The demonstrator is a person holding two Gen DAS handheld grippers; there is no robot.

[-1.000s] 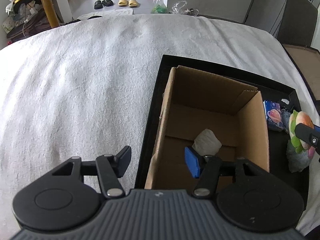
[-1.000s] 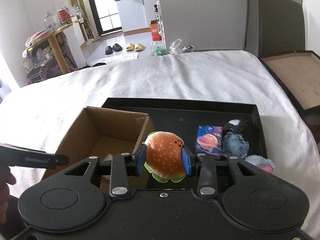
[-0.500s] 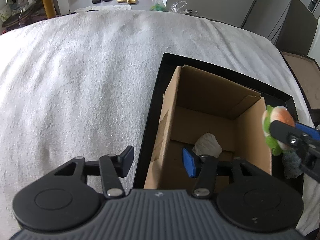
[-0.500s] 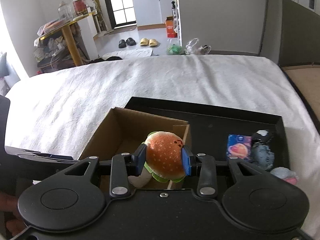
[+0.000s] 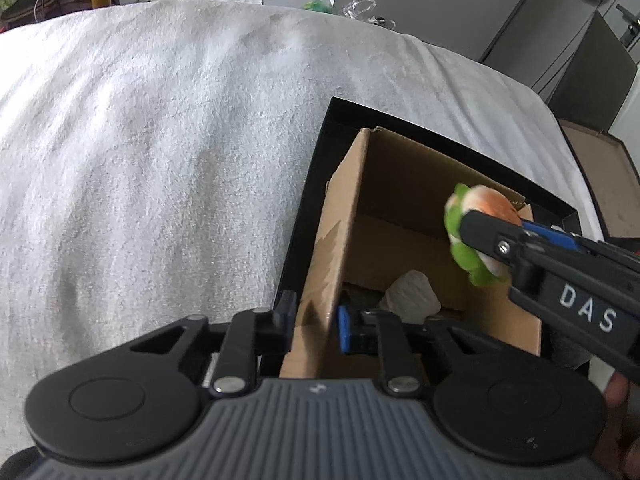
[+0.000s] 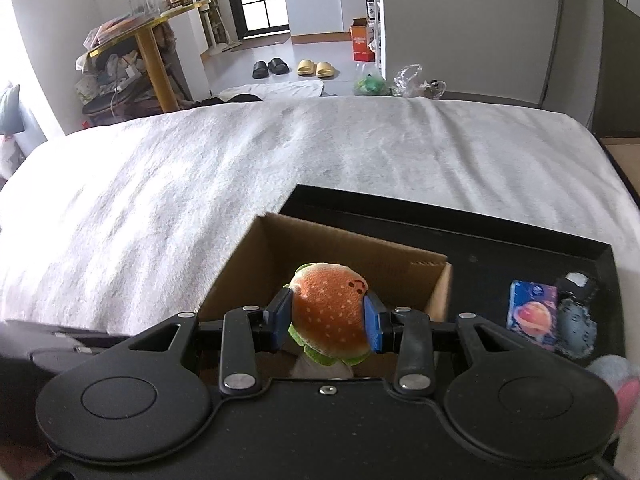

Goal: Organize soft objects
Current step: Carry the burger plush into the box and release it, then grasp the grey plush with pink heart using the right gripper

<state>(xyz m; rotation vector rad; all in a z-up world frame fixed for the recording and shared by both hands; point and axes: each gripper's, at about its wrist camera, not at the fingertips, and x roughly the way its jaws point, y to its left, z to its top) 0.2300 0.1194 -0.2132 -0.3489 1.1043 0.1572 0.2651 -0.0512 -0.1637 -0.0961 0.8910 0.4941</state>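
Note:
An open cardboard box point(image 5: 400, 184) point(image 6: 320, 248) stands at the left end of a black tray point(image 5: 332, 120). My left gripper point(image 5: 316, 320) has its jaws closing tight on the box's left wall, one finger outside and the blue pad inside. A white crumpled soft thing point(image 5: 412, 300) lies on the box floor. My right gripper point(image 6: 327, 322) is shut on a burger plush point(image 6: 330, 312) point(image 5: 476, 216) and holds it above the box's open top, near the right wall.
On the tray point(image 6: 480, 232) right of the box lie a blue planet-print pack point(image 6: 532, 314), a grey plush point(image 6: 576, 324) and a pink-grey plush point(image 6: 616, 376). The tray rests on a white bed cover point(image 5: 160, 160). Slippers and furniture stand on the floor beyond.
The left gripper's jaws went from wide apart to clamped on the box's left wall. The right gripper carried the burger plush leftward from over the tray to over the box.

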